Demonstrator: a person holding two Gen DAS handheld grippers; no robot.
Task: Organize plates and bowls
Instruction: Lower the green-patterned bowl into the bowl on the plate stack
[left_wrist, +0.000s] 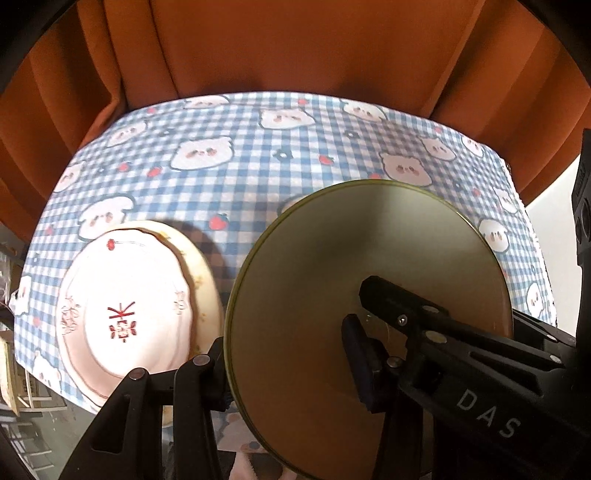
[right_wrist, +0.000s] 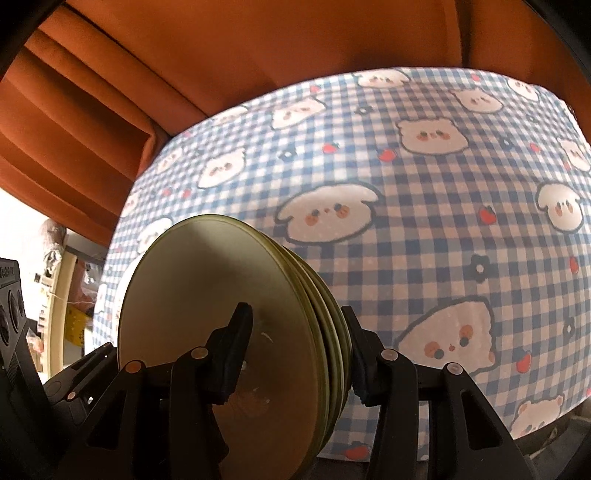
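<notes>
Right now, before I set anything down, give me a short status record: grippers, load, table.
right gripper: shut on the olive plate stack, one finger on the face, one on the back
left gripper: fingers on either side of the same stack, appears shut on it
stack pose: on edge, several rims visible
on table: white dish with red markings, lying on a stained cream dish
surface: blue checked tablecloth
background: orange curtain
</notes>
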